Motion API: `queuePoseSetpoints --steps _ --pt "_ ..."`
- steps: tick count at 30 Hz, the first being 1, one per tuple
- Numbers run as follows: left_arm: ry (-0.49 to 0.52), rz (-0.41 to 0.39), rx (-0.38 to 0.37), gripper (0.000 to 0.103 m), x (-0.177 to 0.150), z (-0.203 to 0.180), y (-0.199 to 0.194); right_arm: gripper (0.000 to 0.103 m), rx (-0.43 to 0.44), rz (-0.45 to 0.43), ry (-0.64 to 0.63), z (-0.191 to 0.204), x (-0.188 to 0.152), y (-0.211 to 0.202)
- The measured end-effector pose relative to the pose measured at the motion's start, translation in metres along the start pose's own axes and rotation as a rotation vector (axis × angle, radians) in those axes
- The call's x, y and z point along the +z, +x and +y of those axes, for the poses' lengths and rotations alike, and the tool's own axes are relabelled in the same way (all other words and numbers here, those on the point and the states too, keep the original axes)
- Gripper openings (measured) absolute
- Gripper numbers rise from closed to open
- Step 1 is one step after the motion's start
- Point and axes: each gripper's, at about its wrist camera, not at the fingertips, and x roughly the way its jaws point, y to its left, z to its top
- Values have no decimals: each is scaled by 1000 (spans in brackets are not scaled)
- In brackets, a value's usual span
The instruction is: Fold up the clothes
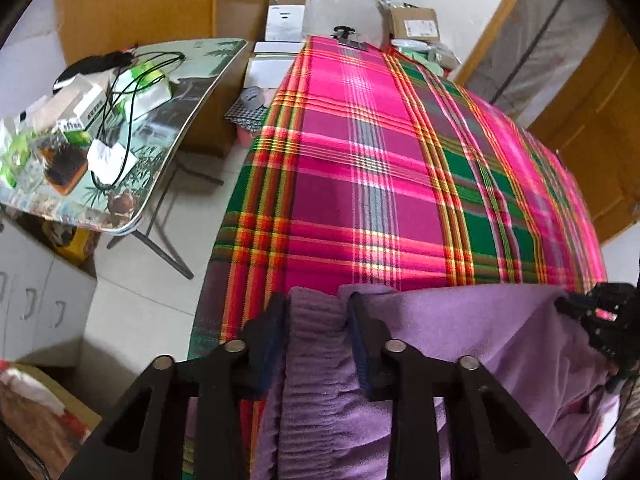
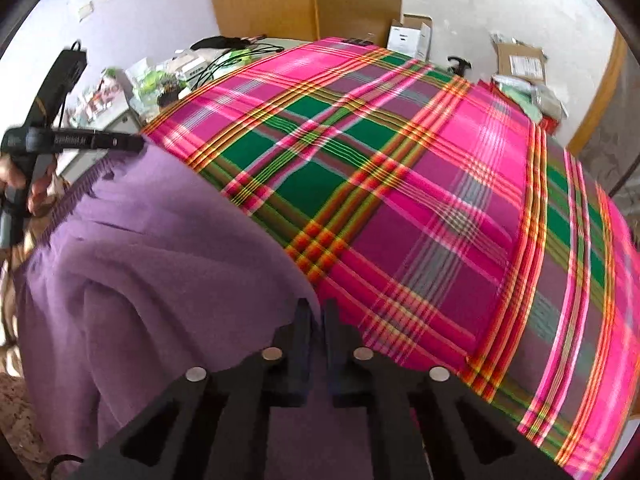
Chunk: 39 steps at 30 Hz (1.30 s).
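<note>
- Purple garment (image 1: 460,344) draped over near edge of counter (image 1: 360,168) with plaid cloth, most of it hanging off toward the person.
- Left claw (image 1: 316,308) part closed, ribbed waistband bunched between its fingers; looks clamped on garment, grip not fully clear.
- Right claw (image 2: 318,316) pressed together on the other top corner of garment, thin fold pinched between.
- Step, by the look of it: lift top edge, spread flat on counter.
- Keep both corners level, pull apart until edge goes taut.
- Drag forward across plaid, lay down smooth, no bunching at waistband.
- Risk: thin pinch on right slipping; check hold before lifting.
</note>
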Motion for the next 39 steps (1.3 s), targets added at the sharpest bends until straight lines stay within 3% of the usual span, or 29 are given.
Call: queuePoseSetpoints --steps 6,15,23,29,33,39 --pt "-37 -38 -26 26 1 8 -6 2 -63 -26 -31 5 9 -3" --pt "-97 -116 -6 26 6 32 -22 2 -191 -144 -105 25 59 -5" --pt "-147 -101 20 26 4 51 -12 2 -263 -125 -204 40 90 28" --pt "-164 -91 36 26 3 52 -5 3 -228 -79 -149 32 87 41" --pt "-181 -91 19 27 2 54 -9 11 -260 -125 -128 32 79 17" --pt "-170 -113 27 28 -6 49 -31 11 -201 -164 -36 30 49 -34"
